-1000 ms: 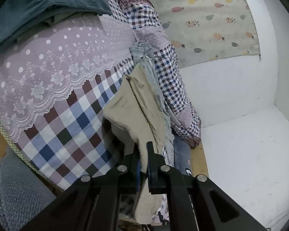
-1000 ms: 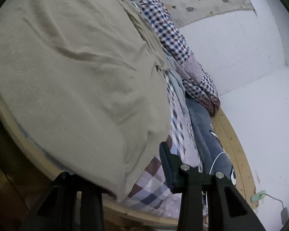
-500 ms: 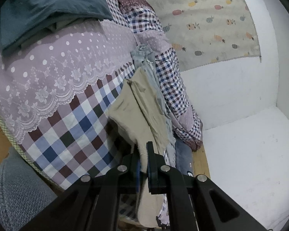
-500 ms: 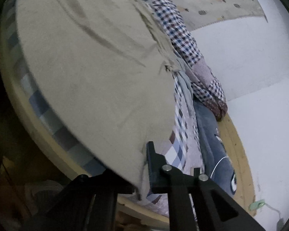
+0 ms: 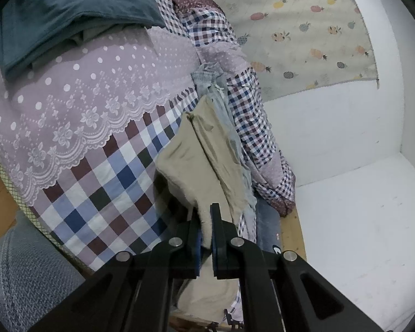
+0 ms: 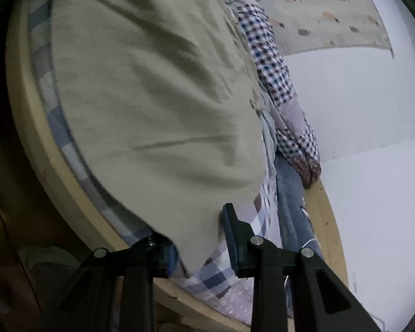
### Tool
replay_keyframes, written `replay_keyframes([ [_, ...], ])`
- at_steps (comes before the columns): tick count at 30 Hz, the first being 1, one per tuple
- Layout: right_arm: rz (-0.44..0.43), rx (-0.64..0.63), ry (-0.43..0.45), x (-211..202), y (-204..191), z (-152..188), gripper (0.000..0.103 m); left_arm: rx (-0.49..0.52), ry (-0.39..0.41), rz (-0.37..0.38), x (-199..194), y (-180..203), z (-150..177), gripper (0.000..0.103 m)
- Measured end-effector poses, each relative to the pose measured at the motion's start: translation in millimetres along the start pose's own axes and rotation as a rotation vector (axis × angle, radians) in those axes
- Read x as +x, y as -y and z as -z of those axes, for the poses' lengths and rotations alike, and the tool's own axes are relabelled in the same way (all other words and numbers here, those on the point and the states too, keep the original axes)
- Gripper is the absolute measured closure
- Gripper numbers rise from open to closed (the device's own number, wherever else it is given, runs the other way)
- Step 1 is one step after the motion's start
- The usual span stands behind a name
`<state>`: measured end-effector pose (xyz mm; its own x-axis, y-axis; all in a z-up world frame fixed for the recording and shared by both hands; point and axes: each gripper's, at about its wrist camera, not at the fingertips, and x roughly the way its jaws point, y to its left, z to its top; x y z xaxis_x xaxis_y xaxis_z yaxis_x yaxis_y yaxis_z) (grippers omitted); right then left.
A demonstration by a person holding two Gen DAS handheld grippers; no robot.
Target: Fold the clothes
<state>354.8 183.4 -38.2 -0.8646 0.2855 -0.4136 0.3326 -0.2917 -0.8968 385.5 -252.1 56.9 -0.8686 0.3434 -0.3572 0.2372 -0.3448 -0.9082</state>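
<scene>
A beige garment (image 5: 202,166) lies in a long fold on the checked bed cover (image 5: 110,182), its near end drooping over the bed's edge. My left gripper (image 5: 206,232) is shut on that near end, with cloth pinched between the pads. In the right wrist view the same beige garment (image 6: 157,105) fills most of the frame, spread over the bed. Its lower hem hangs into the gap of my right gripper (image 6: 200,238), which stands open; the left finger is partly hidden by the cloth.
A pale blue-grey garment (image 5: 221,102) lies beside the beige one, against a rolled checked quilt (image 5: 251,127). A folded teal garment (image 5: 69,8) sits at the back left. A wooden bed frame (image 6: 41,149), a denim-blue item (image 6: 290,202) and white walls border the bed.
The left gripper has drawn back a little, still holding the beige end. The right gripper's fingers narrowed around the hem half a second ago and now stand wider apart.
</scene>
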Motion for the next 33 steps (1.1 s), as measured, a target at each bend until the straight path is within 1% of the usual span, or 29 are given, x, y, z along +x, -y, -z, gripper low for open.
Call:
replay_keyframes([
  [1, 0.000, -0.003, 0.005, 0.2, -0.9, -0.6, 0.076, -0.001, 0.000, -0.002, 0.1, -0.5, 0.1, 0.099],
  [3, -0.001, -0.011, 0.018, 0.6, -2.5, -2.0, 0.088, -0.003, 0.000, -0.006, 0.2, -1.5, 0.2, 0.099],
  [4, 0.000, -0.015, 0.025, 0.8, -2.9, -2.9, 0.091, -0.004, -0.001, -0.008, 0.5, -2.5, 0.1, 0.099],
  [5, 0.000, -0.020, 0.033, 0.9, -3.4, -3.7, 0.096, -0.005, -0.002, -0.009, 0.7, -3.4, 0.1, 0.099],
  [9, -0.028, 0.076, 0.044, -6.3, 22.4, -4.2, 0.102, -0.008, -0.004, -0.019, 0.8, -6.0, 0.3, 0.099],
  [14, -0.059, 0.217, 0.062, -15.3, 61.4, -3.2, 0.102, 0.012, -0.008, -0.026, -2.0, -1.4, 1.5, 0.099],
  [20, -0.007, 0.427, 0.071, -33.7, 143.3, 13.2, 0.102, 0.069, 0.000, -0.030, -6.9, 16.6, 2.6, 0.099],
  [24, 0.022, 0.528, 0.108, -46.8, 199.7, 19.7, 0.102, 0.121, 0.017, -0.017, -16.3, 38.8, 3.3, 0.099],
  [27, 0.034, 0.566, 0.151, -64.8, 224.4, 17.3, 0.102, 0.150, 0.031, 0.011, -27.8, 57.5, 2.4, 0.100],
  [31, 0.055, 0.585, 0.197, -90.2, 246.3, 14.1, 0.102, 0.205, 0.060, 0.053, -47.4, 87.1, 2.1, 0.100],
  [33, 0.058, 0.603, 0.204, -102.4, 253.3, 16.2, 0.102, 0.238, 0.075, 0.081, -60.2, 102.6, 2.9, 0.100],
])
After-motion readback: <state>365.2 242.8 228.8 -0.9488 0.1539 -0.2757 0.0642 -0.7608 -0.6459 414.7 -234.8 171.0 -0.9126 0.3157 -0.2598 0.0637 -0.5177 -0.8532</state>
